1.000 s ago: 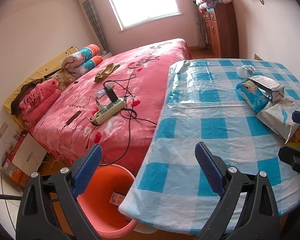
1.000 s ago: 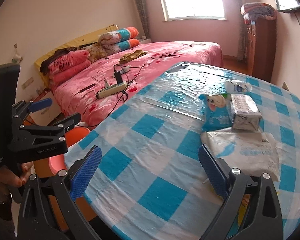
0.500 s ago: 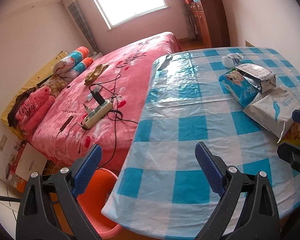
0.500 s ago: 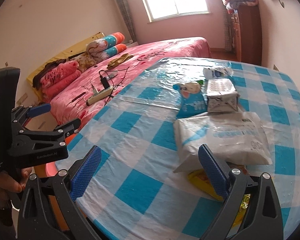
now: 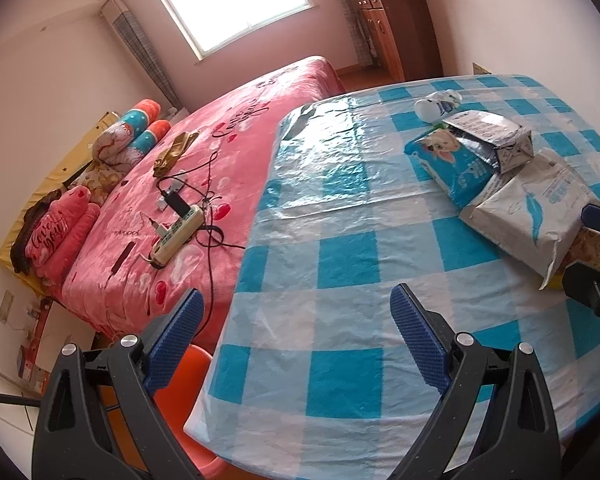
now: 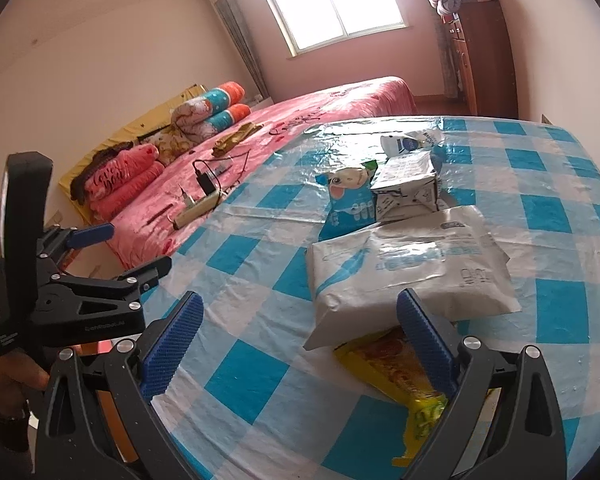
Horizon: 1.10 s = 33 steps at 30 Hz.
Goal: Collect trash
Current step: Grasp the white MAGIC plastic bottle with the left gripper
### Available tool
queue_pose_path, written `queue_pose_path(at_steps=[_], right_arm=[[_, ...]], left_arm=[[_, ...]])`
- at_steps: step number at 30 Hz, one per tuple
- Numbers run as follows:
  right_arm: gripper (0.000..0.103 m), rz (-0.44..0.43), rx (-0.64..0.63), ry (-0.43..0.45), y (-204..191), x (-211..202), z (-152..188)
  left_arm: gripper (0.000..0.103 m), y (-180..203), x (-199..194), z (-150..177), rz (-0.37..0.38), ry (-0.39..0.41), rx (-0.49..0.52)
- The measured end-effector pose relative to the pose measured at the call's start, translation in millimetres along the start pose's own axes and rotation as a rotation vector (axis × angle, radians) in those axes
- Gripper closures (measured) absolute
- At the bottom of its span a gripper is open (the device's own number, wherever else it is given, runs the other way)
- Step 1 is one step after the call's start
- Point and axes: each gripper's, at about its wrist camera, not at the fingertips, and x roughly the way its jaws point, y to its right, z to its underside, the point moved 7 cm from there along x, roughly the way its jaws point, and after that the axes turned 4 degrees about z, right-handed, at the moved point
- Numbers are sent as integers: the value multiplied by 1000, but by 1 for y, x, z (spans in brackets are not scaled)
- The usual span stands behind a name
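Observation:
Trash lies on a table with a blue-and-white checked cloth [image 6: 260, 380]: a white plastic mailer bag [image 6: 404, 268], a yellow snack wrapper [image 6: 384, 364] under its near edge, a blue pet-picture packet [image 6: 348, 200], a silver foil bag [image 6: 408, 182] and a small white crumpled packet [image 6: 410, 142]. My right gripper [image 6: 296, 344] is open and empty, just short of the mailer bag and wrapper. My left gripper [image 5: 296, 340] is open and empty over the table's near left edge. The mailer bag [image 5: 536, 212] and blue packet [image 5: 452, 160] lie to its right. An orange bin [image 5: 180, 400] stands below the table edge.
A pink bed [image 5: 204, 168] lies left of the table, with a power strip [image 5: 176, 236] and cables on it. Rolled blankets [image 5: 128, 140] lie at its head. A wooden cabinet [image 5: 400, 20] stands at the far wall by the window.
Both grippers have moved right and forward over the table. The mailer bag and yellow wrapper are now close in front of my right gripper. The orange bin has slid mostly out of the left view.

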Motion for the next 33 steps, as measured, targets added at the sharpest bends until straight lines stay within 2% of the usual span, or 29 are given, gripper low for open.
queue_pose_path(at_steps=[7, 12, 16, 22, 26, 33], right_arm=[[7, 31, 46, 56, 34, -16, -5], [7, 47, 118, 61, 68, -19, -3], [7, 59, 153, 71, 88, -23, -3], [7, 43, 199, 62, 107, -24, -2], [7, 21, 222, 55, 112, -24, -1], [7, -31, 276, 21, 121, -17, 0]], left_arm=[[8, 18, -6, -31, 90, 41, -17], [8, 40, -1, -72, 237, 60, -44], [8, 68, 17, -110, 330, 49, -45], [8, 114, 58, -168, 465, 26, 17], [8, 145, 95, -195, 512, -20, 102], [8, 175, 154, -215, 522, -116, 169]])
